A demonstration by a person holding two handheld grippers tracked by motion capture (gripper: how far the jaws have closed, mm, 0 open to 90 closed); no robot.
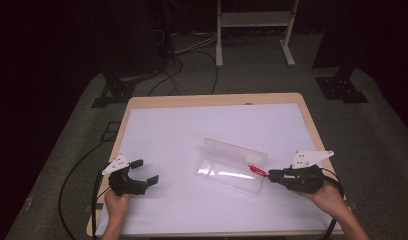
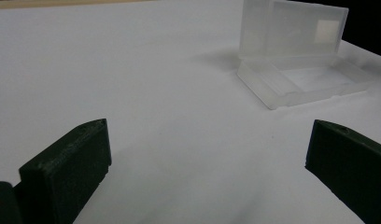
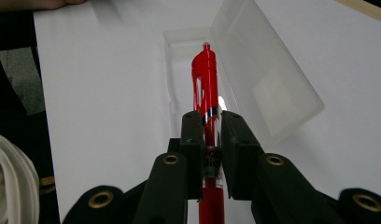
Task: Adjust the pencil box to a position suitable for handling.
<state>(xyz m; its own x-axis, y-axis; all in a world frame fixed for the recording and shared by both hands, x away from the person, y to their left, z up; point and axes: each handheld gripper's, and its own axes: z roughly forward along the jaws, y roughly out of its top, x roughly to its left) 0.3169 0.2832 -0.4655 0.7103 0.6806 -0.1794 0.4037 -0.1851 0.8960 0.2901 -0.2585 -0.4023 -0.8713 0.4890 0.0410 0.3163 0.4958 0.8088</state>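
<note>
The red pen point(image 3: 207, 88) sits clamped between the jaws of my right gripper point(image 3: 211, 128), its far end reaching over the near end of the open clear plastic case point(image 1: 231, 167) that lies on the white table point(image 1: 182, 135). My left gripper point(image 1: 142, 172) rests well off to the case's left, jaws spread wide and holding nothing.

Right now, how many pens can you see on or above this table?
1. A red pen is clamped in the right gripper, its tip over the open clear case. The case's tray looks empty, though glare may hide something.
</note>
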